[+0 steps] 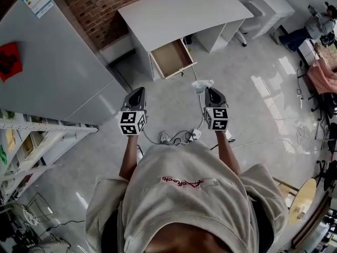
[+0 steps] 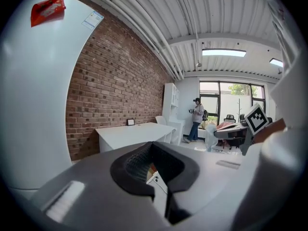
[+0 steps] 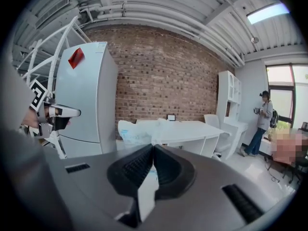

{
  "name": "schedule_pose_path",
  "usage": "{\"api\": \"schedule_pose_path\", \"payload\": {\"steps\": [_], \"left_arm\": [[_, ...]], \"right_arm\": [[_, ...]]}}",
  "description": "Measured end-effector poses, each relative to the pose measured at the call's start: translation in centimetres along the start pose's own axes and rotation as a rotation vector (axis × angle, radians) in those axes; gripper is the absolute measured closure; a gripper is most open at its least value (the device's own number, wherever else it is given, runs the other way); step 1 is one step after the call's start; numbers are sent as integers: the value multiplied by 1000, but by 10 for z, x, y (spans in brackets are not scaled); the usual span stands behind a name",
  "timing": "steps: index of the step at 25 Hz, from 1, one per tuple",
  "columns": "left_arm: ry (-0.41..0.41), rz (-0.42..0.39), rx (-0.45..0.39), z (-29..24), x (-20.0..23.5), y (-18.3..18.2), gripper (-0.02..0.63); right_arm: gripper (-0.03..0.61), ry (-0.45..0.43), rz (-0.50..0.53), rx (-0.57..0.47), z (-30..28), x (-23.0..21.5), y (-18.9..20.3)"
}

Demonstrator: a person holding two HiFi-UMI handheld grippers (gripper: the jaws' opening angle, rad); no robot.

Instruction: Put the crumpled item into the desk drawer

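A crumpled item (image 1: pixel 202 85) (image 3: pixel 137 129) – a white, bag-like wad – is hanging above the floor (image 1: pixel 247 104), pinched in the closed fingers of the right gripper (image 1: pixel 210 92) (image 3: pixel 153 148), at that gripper's 12 o'clock. The desk drawer (image 1: pixel 171 57) is standing open at the item's 11 o'clock, apart from it, under the white bench (image 1: pixel 179 12) along the brick wall (image 1: pixel 100 4). The left gripper (image 1: pixel 139 92) (image 2: pixel 152 146) is hovering at the right one's 9 o'clock – fingers pressed together on nothing. Cables (image 1: pixel 176 137) are lying on the floor at the grippers' 6 o'clock.

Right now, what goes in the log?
right gripper: shut on crumpled item | left gripper: shut | drawer: open, item not yet inside
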State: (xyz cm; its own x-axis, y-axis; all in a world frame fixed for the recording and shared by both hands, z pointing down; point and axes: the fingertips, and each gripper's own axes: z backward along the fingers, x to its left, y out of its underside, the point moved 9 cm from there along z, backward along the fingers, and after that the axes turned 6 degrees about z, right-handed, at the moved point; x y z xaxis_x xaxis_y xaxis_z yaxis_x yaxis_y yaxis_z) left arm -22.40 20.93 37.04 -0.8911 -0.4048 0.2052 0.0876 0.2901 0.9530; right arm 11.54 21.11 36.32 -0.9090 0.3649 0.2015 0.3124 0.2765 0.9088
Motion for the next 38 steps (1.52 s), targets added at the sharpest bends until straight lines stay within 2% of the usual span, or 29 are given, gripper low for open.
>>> {"api": "schedule_pose_path", "payload": {"steps": [8, 16, 29, 38], "left_arm": [[49, 24, 25, -30, 36, 2, 604], [52, 31, 31, -34, 55, 1, 604], [86, 21, 57, -71, 50, 4, 604], [120, 3, 75, -149, 36, -13, 604]], "right_arm": [[565, 35, 0, 38, -35, 10, -11], [566, 47, 14, 47, -45, 18, -16], [565, 42, -8, 43, -70, 5, -10], [565, 29, -32, 25, -121, -41, -17]]}}
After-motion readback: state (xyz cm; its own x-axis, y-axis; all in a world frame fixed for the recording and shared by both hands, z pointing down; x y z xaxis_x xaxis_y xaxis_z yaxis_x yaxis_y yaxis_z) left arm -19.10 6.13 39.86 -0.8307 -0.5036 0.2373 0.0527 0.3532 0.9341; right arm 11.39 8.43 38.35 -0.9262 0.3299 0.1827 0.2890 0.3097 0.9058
